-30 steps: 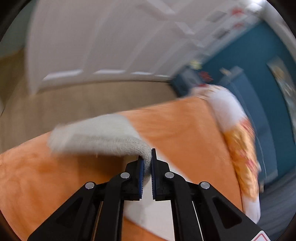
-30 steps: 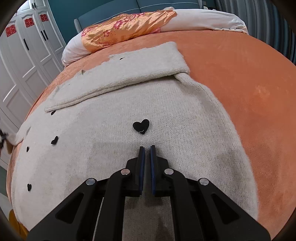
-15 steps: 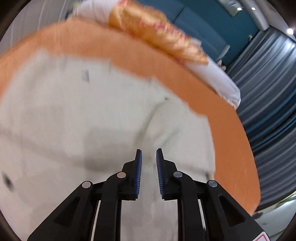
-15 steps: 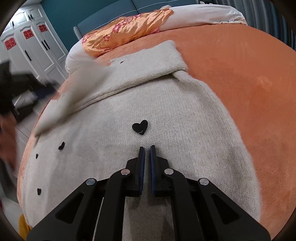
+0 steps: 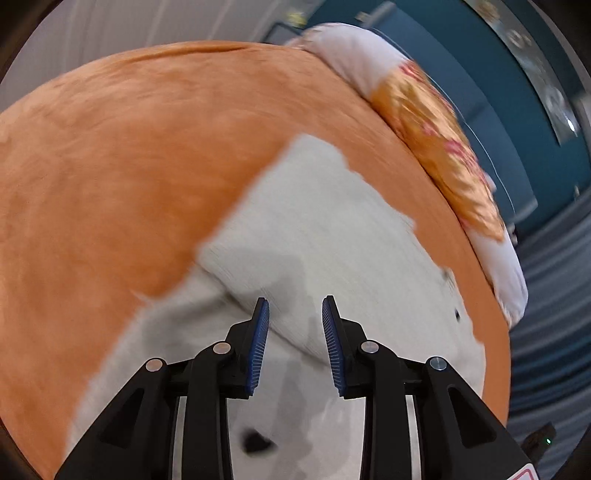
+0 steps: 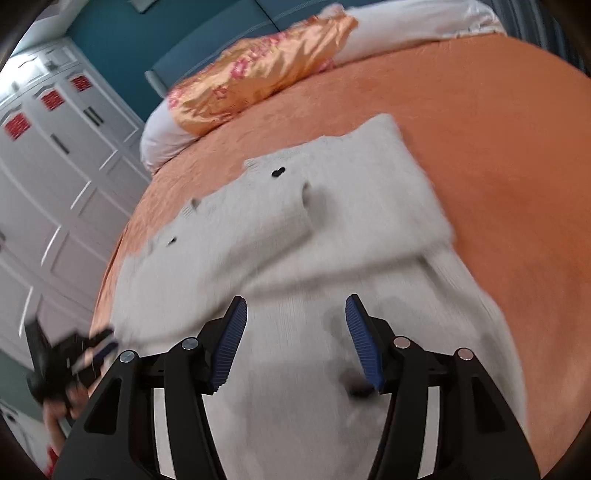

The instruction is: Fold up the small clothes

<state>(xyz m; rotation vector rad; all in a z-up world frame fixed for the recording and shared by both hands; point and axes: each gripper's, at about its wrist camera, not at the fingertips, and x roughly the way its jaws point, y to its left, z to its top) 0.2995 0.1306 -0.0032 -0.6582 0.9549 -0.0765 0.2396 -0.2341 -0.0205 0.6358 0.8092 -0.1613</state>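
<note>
Bed [image 6: 498, 122] before me: orange plush cover over the whole top. At its head, a white pillow [image 6: 417, 26] and an orange-gold satin pillow [image 6: 266, 74] with pink flowers. Headboard [image 6: 207, 48]: padded, teal. Wall [image 5: 491, 96] behind it: teal, with a framed panel (too blurred for me to read). Wardrobe [image 6: 55, 177]: white panelled doors, dark handles, red square decals near the top. Curtain [image 5: 554, 295]: grey-blue, pleated.
</note>
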